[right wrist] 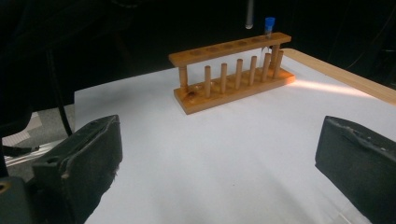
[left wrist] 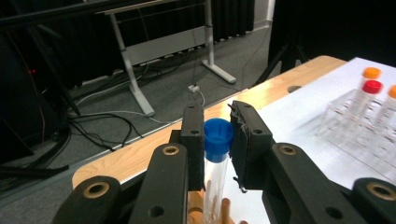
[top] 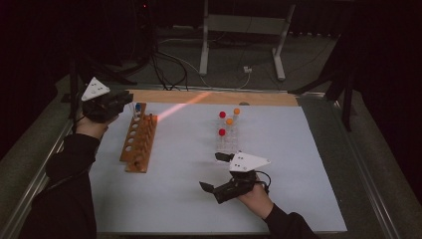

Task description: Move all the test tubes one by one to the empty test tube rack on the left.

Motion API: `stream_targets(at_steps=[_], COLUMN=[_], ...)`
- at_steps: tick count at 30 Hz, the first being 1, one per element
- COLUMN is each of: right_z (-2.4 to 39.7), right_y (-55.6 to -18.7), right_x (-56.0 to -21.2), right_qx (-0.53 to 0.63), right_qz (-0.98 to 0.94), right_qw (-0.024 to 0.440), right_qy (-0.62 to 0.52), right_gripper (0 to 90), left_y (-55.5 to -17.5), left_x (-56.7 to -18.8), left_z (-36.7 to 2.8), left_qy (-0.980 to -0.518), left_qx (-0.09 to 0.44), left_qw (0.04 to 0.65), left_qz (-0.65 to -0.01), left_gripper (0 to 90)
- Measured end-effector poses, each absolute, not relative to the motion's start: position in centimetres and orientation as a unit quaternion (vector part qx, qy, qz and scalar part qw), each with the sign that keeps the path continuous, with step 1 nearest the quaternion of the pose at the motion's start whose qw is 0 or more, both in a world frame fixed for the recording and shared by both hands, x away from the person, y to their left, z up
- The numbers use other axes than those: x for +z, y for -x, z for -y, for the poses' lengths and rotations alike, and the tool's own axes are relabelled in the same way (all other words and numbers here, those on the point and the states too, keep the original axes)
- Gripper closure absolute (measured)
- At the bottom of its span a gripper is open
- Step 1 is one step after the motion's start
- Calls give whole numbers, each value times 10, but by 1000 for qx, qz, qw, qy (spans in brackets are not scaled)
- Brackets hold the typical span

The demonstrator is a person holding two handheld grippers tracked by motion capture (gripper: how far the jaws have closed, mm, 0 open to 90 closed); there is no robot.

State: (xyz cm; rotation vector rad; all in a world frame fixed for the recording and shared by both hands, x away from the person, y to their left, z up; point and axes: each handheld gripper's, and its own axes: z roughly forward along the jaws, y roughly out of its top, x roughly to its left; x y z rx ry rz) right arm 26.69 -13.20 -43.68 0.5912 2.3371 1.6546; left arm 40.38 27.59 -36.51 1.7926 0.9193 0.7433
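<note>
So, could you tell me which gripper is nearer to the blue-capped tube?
The left. The left gripper has its jaws around the blue-capped tube at the far end of the wooden rack; the right gripper waits open across the table, well apart from it.

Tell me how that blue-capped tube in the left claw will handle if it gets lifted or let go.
The tube looks clear, thin-walled and empty, so probably light and stiff, possibly breakable. Its smooth round wall may slip between the left claw pads. Laid on the table it would likely roll; the wooden rack keeps it upright.
</note>
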Motion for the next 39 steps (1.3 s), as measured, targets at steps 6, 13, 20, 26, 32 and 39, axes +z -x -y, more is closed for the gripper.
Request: stream_targets(at_steps=[6, 13, 20, 26, 32, 39], right_z=[133, 134, 135, 136, 136, 137], right_y=[-267, -267, -267, -267, -267, -267], right_x=[-436, -436, -436, -436, -435, -435], right_qx=[563, 564, 563, 562, 564, 563], right_qz=[-795, -795, -795, -797, -796, -797], right_qw=[108, 106, 106, 101, 102, 100], right_qy=[-197, -197, -197, -197, -195, -195], right_gripper=[4, 4, 4, 4, 4, 4], left_y=[-416, -423, -426, -427, -428, -427], left_x=[-379, -397, -415, -433, -445, -450], left_z=[-280, -277, -274, -273, -274, -274], left_qy=[-725, -726, -734, -736, -734, -732], left_qx=[304, 298, 285, 276, 270, 273], left_qw=[474, 467, 455, 446, 445, 446], left_qz=[-398, -409, -416, -428, -437, -438], left_gripper=[773, 773, 773, 772, 771, 770])
